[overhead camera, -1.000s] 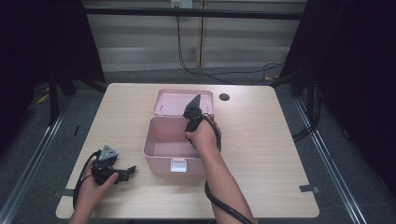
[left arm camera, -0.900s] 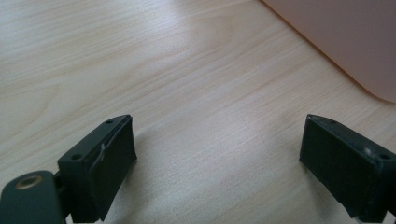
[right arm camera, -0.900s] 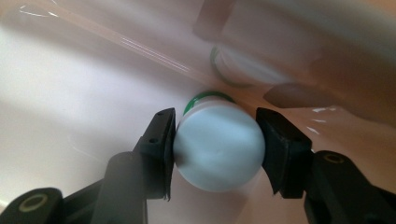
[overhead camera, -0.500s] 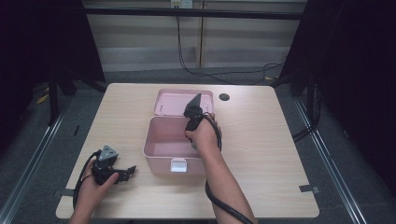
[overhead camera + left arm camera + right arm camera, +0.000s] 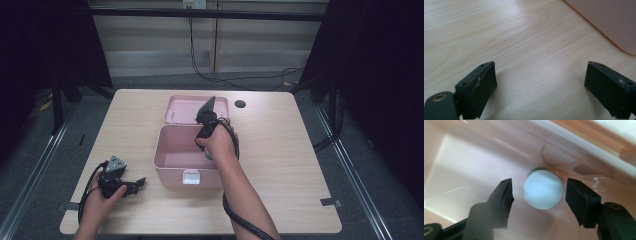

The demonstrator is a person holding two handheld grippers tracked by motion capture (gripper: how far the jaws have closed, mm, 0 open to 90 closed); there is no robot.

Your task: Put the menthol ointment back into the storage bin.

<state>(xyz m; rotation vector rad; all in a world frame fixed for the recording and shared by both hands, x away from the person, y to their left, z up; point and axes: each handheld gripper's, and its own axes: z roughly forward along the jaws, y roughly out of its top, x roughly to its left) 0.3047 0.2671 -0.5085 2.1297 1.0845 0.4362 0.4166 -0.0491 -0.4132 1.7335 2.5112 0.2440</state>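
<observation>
Between the right gripper's (image 5: 539,192) jaws stood a small white-capped bottle (image 5: 543,189), seen cap-on, with a rim of green showing behind the cap. The jaws had just been opening and stood clear of it on both sides, so the bottle was no longer held; it sat inside the pink box (image 5: 172,155), close against the wall beyond the jaws.

The likeliest trouble seemed to be in the way out. The gaps on either side of the cap were narrow, and if the hand drifted sideways as it lifted, one pad could catch the cap and tip the bottle or drag it along the floor of the box. Whether it stood squarely on its base could not be told from above; if it leaned on the wall, a light knock might roll it. The box wall just past the jaws was another thing to snag.

Farther off, the box's lid (image 5: 192,109) lay behind the box, where the trailing cable could brush it.

The left gripper (image 5: 541,87) rested low over the table (image 5: 511,37), jaws wide apart with nothing between them, the box's corner beyond its right jaw; a careless push could shift the box.
</observation>
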